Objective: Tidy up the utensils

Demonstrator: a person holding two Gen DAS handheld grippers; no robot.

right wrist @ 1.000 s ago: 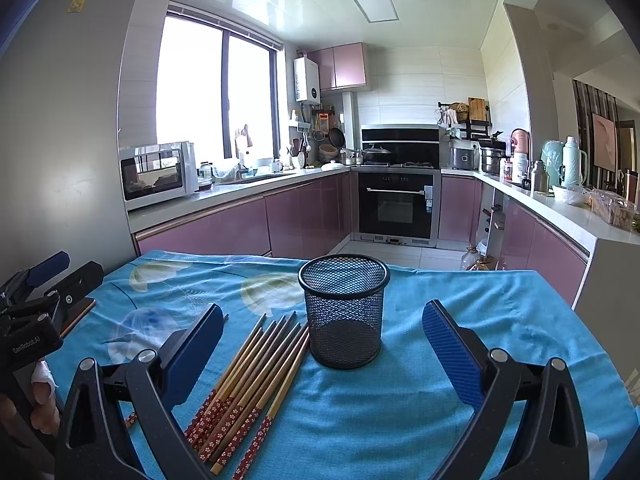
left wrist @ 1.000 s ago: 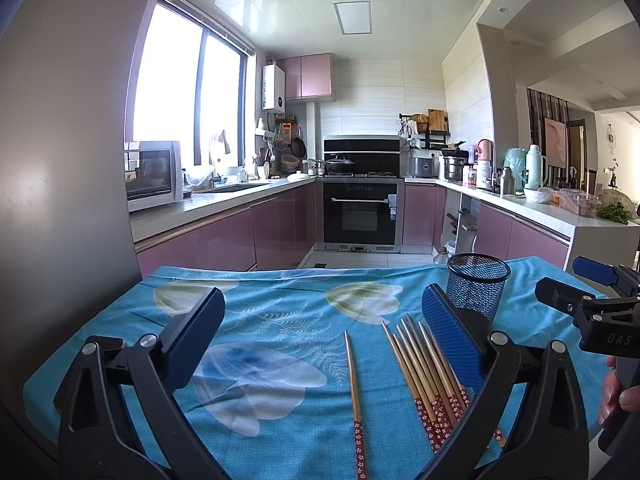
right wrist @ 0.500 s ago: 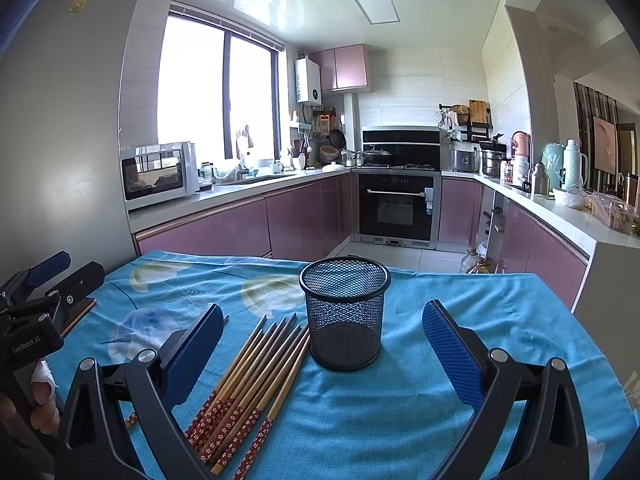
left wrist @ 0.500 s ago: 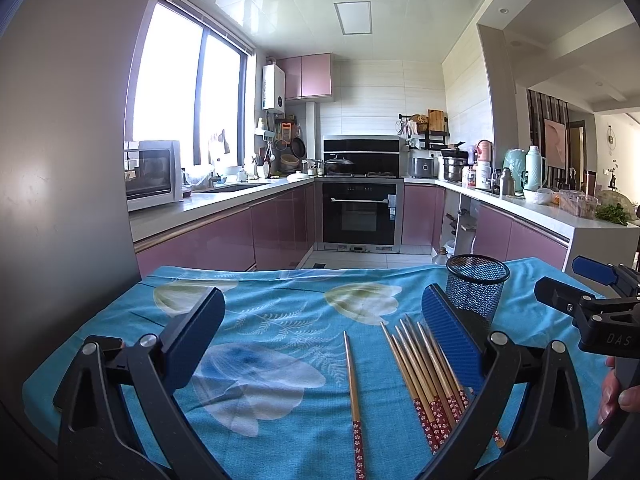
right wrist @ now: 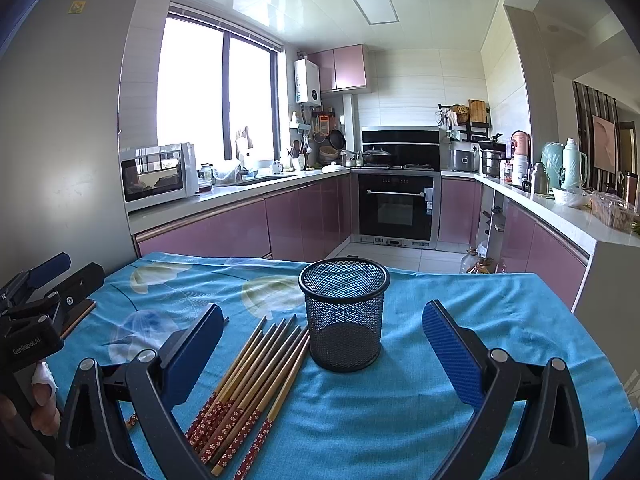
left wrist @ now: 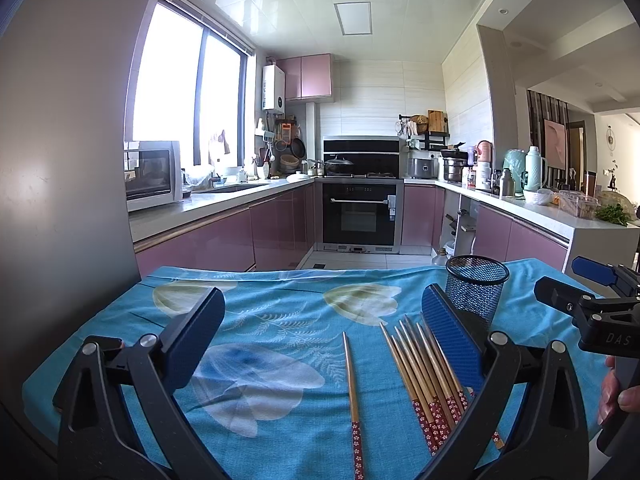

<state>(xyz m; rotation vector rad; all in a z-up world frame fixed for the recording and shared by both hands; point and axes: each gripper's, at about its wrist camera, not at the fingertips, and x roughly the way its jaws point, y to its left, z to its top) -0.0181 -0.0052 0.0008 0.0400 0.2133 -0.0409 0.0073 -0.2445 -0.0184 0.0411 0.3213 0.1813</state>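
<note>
Chopsticks point(right wrist: 256, 380) flat on the desk point(right wrist: 400, 408) beside the mesh cup point(right wrist: 344, 312), both grippers point(left wrist: 320, 336) point(right wrist: 324, 344) released and empty: best pinched singly near the patterned ends, then dropped tips-down into the cup.

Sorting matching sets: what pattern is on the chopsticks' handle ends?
Red with small white flowers on the chopsticks; clearest in the right wrist view.

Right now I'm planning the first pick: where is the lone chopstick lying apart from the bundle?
In the left wrist view, the lone chopstick lies on the blue tablecloth, left of the chopstick bundle, between the open left gripper fingers.
</note>
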